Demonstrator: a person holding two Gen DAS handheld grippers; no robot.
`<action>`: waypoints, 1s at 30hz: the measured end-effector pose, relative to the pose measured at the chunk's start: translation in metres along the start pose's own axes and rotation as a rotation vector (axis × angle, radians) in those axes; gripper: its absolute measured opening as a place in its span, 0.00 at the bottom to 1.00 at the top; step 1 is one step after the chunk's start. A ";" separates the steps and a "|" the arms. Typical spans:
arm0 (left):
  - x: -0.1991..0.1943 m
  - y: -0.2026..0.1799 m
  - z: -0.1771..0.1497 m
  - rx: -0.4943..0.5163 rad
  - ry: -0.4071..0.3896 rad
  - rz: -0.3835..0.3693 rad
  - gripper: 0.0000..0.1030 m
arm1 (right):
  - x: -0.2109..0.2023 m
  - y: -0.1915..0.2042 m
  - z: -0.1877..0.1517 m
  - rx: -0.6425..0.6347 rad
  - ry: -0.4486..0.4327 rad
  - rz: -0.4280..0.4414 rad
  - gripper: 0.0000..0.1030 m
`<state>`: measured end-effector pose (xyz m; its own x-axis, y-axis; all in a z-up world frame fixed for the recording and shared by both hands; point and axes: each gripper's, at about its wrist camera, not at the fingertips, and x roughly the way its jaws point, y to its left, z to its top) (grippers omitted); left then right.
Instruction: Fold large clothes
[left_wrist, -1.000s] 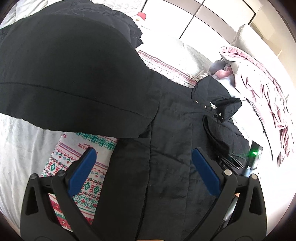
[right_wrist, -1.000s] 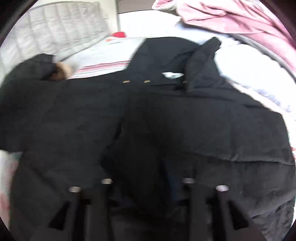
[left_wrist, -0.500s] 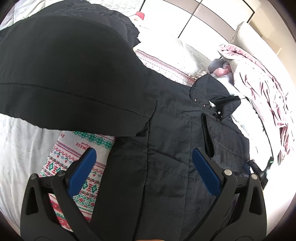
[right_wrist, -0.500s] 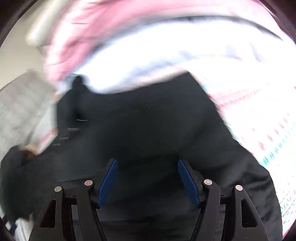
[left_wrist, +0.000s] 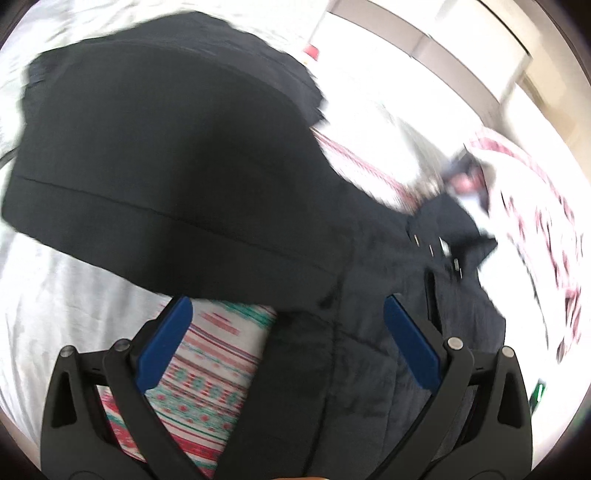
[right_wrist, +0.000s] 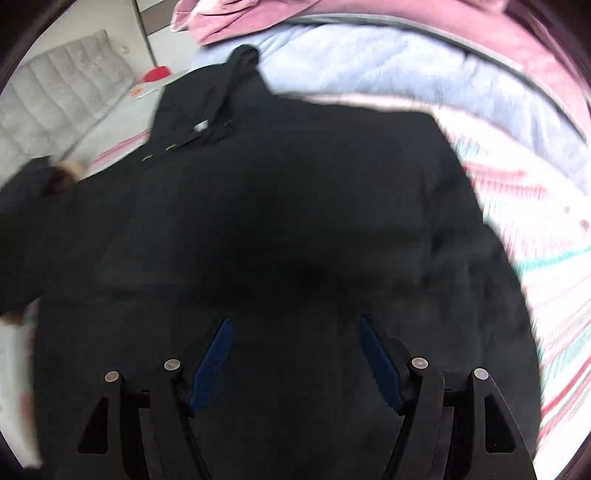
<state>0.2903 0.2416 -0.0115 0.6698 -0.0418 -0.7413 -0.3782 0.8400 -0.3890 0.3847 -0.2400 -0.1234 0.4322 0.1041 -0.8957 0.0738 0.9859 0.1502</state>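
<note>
**One black quilted coat spread across the bed, both hand-held grippers open above it**

One white-sheeted bed (left_wrist: 55, 314) carries everything in view. Over its sheet lies a knitted blanket with red and green patterned stripes (left_wrist: 207, 380), and on that blanket lies the large black quilted coat (left_wrist: 369, 332), its collar end with small metal snaps (right_wrist: 166, 148) toward the headboard side. In the left wrist view one broad black panel of the coat (left_wrist: 166, 155) lies folded over toward the left. A crumpled pink blanket (right_wrist: 332, 14) is heaped beyond the collar.

The left hand-held gripper (left_wrist: 284, 339) hangs over the coat's lower edge, its blue-padded jaws spread wide with nothing gripped. The right hand-held gripper (right_wrist: 295, 354) hovers over the middle of the coat; its jaws have just been opening and stand apart, with dark cloth below them but none pinched.
</note>
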 end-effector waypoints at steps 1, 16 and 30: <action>-0.006 0.013 0.007 -0.044 -0.026 0.011 1.00 | -0.009 -0.004 -0.010 0.008 -0.007 0.044 0.70; -0.023 0.217 0.003 -0.823 -0.081 -0.135 0.99 | -0.031 -0.033 -0.043 0.139 -0.019 0.188 0.74; -0.016 0.211 0.001 -0.871 -0.292 -0.412 0.17 | -0.047 -0.052 -0.047 0.167 -0.051 0.213 0.74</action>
<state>0.2001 0.4197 -0.0808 0.9399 -0.0078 -0.3414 -0.3391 0.0969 -0.9358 0.3179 -0.2902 -0.1084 0.4984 0.2956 -0.8150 0.1222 0.9067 0.4036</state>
